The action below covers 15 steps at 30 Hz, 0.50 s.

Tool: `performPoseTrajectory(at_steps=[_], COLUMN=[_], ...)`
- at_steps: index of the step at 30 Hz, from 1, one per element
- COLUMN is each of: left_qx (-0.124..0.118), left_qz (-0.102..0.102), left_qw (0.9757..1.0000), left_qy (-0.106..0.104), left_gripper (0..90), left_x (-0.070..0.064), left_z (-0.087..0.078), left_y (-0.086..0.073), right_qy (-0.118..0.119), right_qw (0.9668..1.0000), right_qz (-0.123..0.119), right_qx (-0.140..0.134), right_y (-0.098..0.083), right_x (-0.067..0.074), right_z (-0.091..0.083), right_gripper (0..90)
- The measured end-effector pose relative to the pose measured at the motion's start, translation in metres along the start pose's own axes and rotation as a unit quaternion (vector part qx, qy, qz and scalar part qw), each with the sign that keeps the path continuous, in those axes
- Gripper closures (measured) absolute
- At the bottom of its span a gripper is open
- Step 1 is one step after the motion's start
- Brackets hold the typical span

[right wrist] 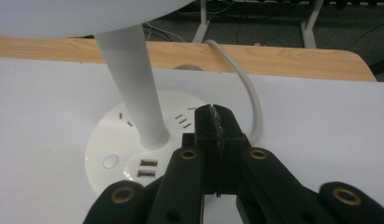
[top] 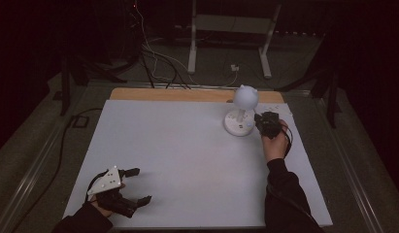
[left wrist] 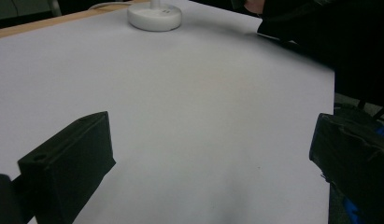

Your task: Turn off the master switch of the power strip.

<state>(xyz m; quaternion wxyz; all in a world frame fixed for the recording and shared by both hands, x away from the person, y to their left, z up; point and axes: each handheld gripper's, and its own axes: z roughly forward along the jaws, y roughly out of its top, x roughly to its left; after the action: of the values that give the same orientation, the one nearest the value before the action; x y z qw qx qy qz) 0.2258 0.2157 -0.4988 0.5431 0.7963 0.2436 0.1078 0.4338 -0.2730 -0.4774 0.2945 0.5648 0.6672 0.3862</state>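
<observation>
The right tongs [right wrist: 216, 135], closed on nothing, hover over the lamp [top: 241, 114] base; pressing off-centre could tip it. The left tongs [top: 135, 187] rest open, far away.

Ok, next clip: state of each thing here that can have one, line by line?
Lamp: upright at the table's far right, apparently unlit.
Lamp cord: attached, running off over the table's far edge.
Left gripper: open, holding nothing, at the near left.
Right gripper: shut, empty, tips over the lamp's base.
</observation>
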Motion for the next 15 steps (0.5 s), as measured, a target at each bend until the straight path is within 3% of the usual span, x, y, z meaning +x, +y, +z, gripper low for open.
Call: performPoseTrajectory(at_steps=[15], left_qx=[0.001], left_qz=[0.0], left_qw=[1.0], left_qy=[0.0], left_gripper=[0.3], left_x=[0.0], left_z=[0.0001], left_y=[-0.0001], right_qy=[0.003], right_qw=[0.9999], right_qz=[-0.002], right_qx=[0.009], right_y=[-0.0063], right_x=[0.0076], right_z=[0.0102], right_gripper=[90.0])
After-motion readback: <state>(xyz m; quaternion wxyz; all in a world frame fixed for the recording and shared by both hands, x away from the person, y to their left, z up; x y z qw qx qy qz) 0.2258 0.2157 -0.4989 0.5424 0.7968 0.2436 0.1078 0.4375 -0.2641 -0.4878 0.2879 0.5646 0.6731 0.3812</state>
